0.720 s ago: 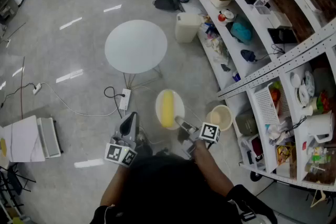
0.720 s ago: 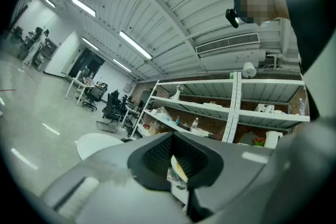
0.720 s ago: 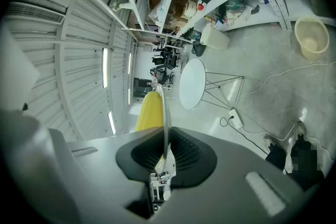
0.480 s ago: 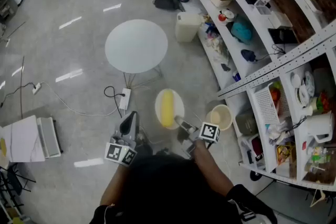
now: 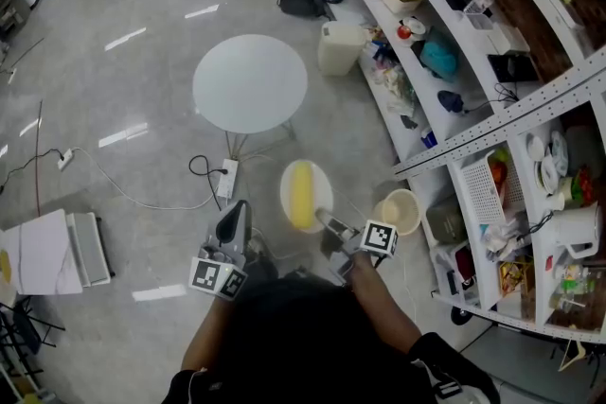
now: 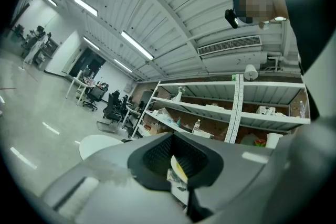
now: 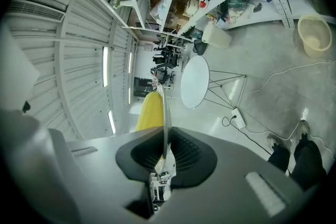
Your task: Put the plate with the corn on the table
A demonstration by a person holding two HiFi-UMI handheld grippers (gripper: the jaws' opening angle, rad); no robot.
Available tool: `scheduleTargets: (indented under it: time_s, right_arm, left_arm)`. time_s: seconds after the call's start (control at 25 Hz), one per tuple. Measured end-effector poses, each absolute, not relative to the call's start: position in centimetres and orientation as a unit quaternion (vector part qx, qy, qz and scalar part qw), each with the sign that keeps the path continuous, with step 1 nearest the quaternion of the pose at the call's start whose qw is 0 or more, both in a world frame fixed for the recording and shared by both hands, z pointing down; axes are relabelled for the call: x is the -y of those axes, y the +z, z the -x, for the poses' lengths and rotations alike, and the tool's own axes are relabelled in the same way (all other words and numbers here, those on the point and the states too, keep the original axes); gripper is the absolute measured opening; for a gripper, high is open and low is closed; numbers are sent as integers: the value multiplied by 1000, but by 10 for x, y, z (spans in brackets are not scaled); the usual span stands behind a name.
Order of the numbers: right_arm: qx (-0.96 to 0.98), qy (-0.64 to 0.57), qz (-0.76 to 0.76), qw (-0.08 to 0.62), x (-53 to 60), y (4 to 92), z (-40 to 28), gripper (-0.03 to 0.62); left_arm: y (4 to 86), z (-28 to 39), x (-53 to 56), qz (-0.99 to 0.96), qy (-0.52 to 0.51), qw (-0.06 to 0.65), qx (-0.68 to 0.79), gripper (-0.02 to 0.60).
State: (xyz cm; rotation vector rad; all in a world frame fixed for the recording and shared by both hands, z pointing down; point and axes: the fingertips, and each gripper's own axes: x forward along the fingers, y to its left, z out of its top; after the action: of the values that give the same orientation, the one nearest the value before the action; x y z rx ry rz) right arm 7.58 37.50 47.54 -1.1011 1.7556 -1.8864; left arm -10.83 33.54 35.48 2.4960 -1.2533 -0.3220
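Little has moved in the last half second. The right gripper (image 5: 324, 221) still clamps the near rim of the plate (image 5: 323, 187), with the corn (image 5: 302, 196) lying along it, held over the floor and well short of the round table (image 5: 250, 82). The left gripper (image 5: 233, 217) hangs beside it, jaws together on nothing. Only the view has drifted a touch — the carry to the table looks barely begun, the set-down still to come.
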Motion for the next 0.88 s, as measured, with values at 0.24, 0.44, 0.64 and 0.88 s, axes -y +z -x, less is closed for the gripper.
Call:
scheduleTargets:
  time_s: [0.24, 0.44, 0.64, 0.88]
  right_arm:
    - [-613, -663, 393, 174, -366, 473, -57, 43]
    - [-609, -657, 403, 187, -351, 471, -37, 44]
    - [-596, -659, 411, 203, -341, 472, -18, 44]
    - [-604, -652, 408, 212, -321, 460, -10, 43]
  left_arm:
    - [349, 132, -326, -872, -120, 178, 439, 3]
    - [351, 161, -312, -879, -118, 176, 428, 3]
    - [357, 185, -304, -880, -120, 192, 418, 3]
    - [363, 195, -292, -879, -120, 199, 416, 3]
